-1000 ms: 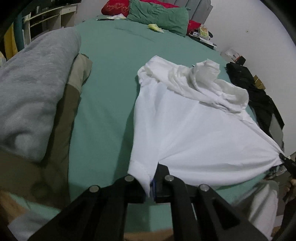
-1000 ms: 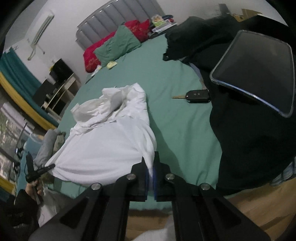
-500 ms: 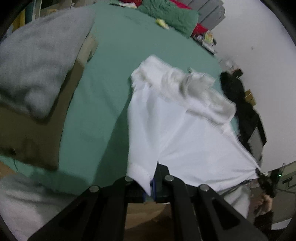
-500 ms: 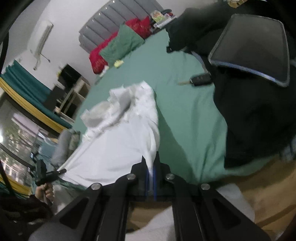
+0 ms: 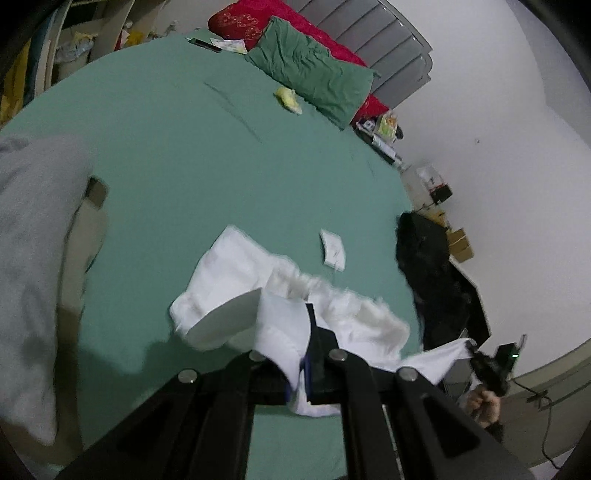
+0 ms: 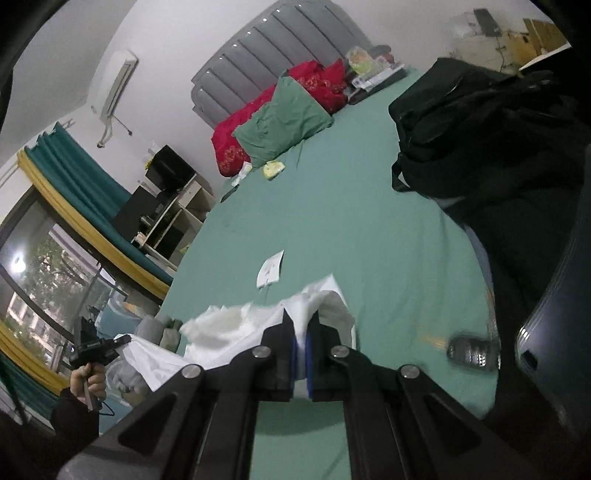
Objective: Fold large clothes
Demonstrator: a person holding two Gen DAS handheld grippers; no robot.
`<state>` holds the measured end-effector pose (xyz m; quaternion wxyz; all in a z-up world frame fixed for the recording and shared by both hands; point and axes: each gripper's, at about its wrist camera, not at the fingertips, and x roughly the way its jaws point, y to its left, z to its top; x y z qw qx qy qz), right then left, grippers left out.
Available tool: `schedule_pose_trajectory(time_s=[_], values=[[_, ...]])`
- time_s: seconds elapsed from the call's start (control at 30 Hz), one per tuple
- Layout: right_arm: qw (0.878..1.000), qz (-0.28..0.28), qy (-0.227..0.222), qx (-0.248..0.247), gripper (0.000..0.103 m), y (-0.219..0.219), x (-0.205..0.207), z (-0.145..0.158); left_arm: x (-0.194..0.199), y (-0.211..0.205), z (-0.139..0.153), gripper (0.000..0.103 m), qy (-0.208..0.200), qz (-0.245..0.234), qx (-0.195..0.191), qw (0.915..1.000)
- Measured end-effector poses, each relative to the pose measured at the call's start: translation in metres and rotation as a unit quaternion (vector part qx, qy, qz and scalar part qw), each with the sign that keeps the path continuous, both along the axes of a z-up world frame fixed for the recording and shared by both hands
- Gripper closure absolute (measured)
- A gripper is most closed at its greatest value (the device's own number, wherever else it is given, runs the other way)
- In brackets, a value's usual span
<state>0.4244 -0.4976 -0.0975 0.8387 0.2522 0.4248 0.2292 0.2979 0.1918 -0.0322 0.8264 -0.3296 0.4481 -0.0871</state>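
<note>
Pinching one corner each, the two grippers carry the near edge of the white cotton shirt (image 5: pixel 236 295) above the green bed sheet (image 5: pixel 192 155). The left gripper (image 5: pixel 306 369) is clamped on white cloth between its black fingers, and the right gripper (image 6: pixel 303 354) is clamped in the same way on the other corner. Between them the near edge of the shirt runs from side to side, in front of the person, and both grippers point forward over it toward the headboard. The rest of the shirt lies bunched on the sheet just ahead of the fingers, so the lifted edge is over the body of the garment. I judge that the fold is in progress, and that the next move must lay this edge down further ahead, with both hands level so the edge stays straight. Neither hand is clearly nearer.

A little beyond the shirt a small white paper card (image 5: pixel 333 248) lies flat on the sheet. To the right a black heap of clothes (image 6: pixel 480 129) covers the bed side. Far away, a green pillow (image 5: pixel 314 74) leans on red cushions (image 5: pixel 236 22).
</note>
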Motion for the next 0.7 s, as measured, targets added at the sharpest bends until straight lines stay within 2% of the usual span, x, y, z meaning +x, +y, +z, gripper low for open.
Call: schedule_pose_trajectory(time_s=[0.13,0.2,0.27,0.3,0.33,0.37,0.4,0.53,0.6,0.7], values=[[0.999,-0.009,0.03,0.018,0.099,-0.009,0.056,-0.023,0.043,0.014,-0.005,0.099,0.0,0.019,-0.026,0.9995],[0.998,-0.021,0.05,0.026,0.099,-0.012,0.081,-0.045,0.069,0.02,-0.017,0.099,0.009,0.039,-0.023,0.9989],[0.996,-0.04,0.076,0.02,0.097,-0.011,0.097,-0.071,0.102,0.025,-0.039,0.091,0.025,0.06,0.008,0.9978],[0.994,-0.054,0.092,0.009,0.089,-0.01,0.105,-0.085,0.111,0.026,-0.048,0.067,0.032,0.068,0.022,0.9969],[0.993,-0.062,0.098,0.002,0.079,-0.008,0.109,-0.092,0.12,0.027,-0.06,0.032,0.048,0.082,0.043,0.9945],[0.993,-0.072,0.094,-0.006,0.049,-0.007,0.11,-0.096,0.123,0.027,-0.068,0.02,0.054,0.097,0.057,0.9922],[0.993,-0.086,0.073,-0.021,0.031,-0.004,0.107,-0.097,0.124,0.027,-0.074,0.017,0.048,0.107,0.067,0.9908],[0.987,-0.123,-0.001,-0.1,0.03,0.016,0.086,-0.075,0.112,0.003,-0.081,0.016,0.012,0.092,0.123,0.9881],[0.988,-0.09,-0.071,-0.106,0.03,0.046,0.067,-0.055,0.103,-0.013,-0.077,0.016,-0.007,0.066,0.141,0.9877],[0.985,0.014,-0.114,-0.128,0.03,0.111,0.048,-0.04,0.094,-0.061,-0.07,0.016,-0.036,-0.011,0.188,0.9815]])
